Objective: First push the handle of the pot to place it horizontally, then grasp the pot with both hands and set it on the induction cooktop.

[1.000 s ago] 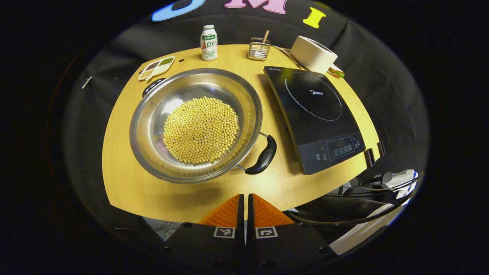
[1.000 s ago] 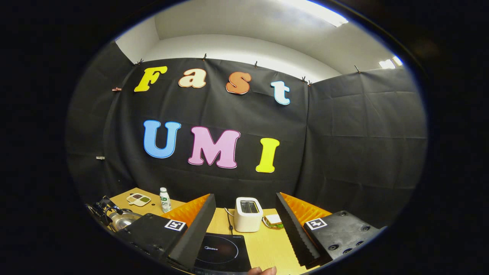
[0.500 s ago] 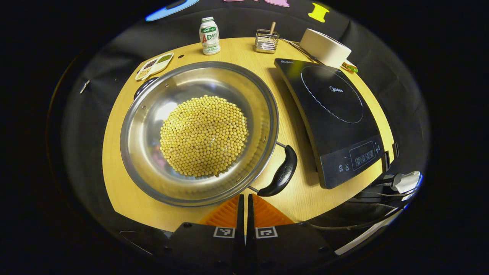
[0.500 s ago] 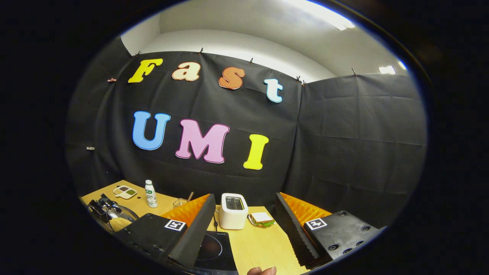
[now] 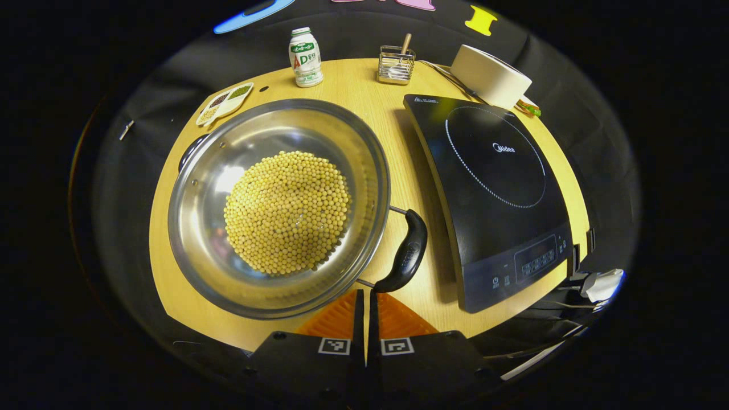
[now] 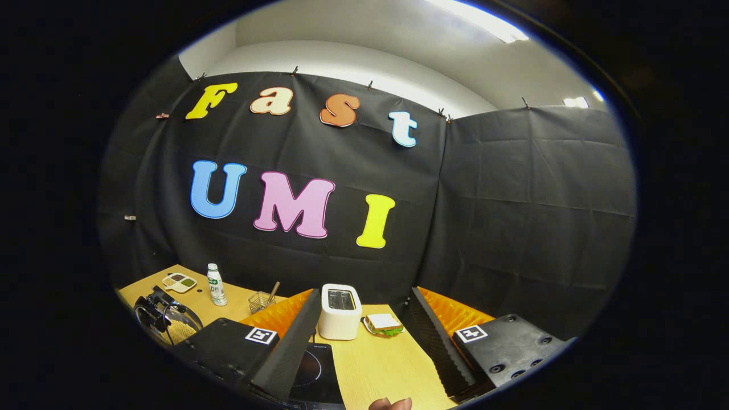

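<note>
A steel pot (image 5: 199, 171) heaped with yellow beans (image 5: 287, 210) sits on the wooden table (image 5: 364, 97) in the left gripper view. Its near black handle (image 5: 405, 253) points toward the front right and runs at a slant; the other handle (image 5: 191, 152) peeks out at the far left rim. Right of the pot lies the black induction cooktop (image 5: 490, 171). My left gripper (image 5: 365, 293) is shut and empty, its tips just below the near handle's lower end. My right gripper (image 6: 365, 293) hovers open above the cooktop (image 6: 310, 370), with the pot (image 6: 173, 327) far to its left.
At the table's back stand a small bottle (image 5: 305, 51), a sectioned dish (image 5: 225, 102), a wire basket (image 5: 396, 64) and a white toaster (image 5: 491, 77). A sandwich (image 6: 383, 323) lies beside the toaster (image 6: 340, 303). Cables hang off the right table edge (image 5: 592, 282).
My left gripper has come down and closer to the pot's near handle, which now lies just above its tips. The right gripper view has tipped slightly, showing more table.
</note>
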`<state>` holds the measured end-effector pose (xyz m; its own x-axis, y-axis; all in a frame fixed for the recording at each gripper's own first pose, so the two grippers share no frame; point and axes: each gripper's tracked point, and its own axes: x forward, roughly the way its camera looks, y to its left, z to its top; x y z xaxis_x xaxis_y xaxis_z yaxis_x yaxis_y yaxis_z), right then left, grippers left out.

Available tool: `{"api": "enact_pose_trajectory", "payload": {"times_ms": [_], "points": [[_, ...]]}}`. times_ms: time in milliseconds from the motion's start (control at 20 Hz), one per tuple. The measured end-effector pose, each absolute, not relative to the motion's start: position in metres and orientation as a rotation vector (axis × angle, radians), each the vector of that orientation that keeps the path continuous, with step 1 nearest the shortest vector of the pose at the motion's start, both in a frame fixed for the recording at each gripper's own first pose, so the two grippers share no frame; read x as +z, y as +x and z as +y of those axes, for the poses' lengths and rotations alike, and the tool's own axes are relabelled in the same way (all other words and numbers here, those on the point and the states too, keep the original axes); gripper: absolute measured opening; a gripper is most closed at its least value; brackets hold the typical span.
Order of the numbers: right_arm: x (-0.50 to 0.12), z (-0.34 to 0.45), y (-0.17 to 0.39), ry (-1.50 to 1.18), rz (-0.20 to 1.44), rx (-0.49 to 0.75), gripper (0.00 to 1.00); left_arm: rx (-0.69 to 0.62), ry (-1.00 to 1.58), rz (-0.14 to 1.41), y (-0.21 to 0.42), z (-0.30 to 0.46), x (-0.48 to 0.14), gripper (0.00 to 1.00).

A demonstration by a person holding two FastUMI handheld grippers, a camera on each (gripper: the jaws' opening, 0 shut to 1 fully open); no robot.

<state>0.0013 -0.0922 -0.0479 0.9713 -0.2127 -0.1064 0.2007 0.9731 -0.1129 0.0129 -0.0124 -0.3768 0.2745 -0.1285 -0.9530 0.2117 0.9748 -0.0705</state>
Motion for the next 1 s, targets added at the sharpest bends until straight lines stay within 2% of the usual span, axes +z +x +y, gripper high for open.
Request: {"api": "enact_pose_trajectory", "payload": {"times_ms": [1000], "points": [[-0.056, -0.104, -0.005, -0.119, 0.138, -0.265, 0.98, -0.158, 0.046, 1.189, 0.116, -0.053, -0.377, 0.05]]}}
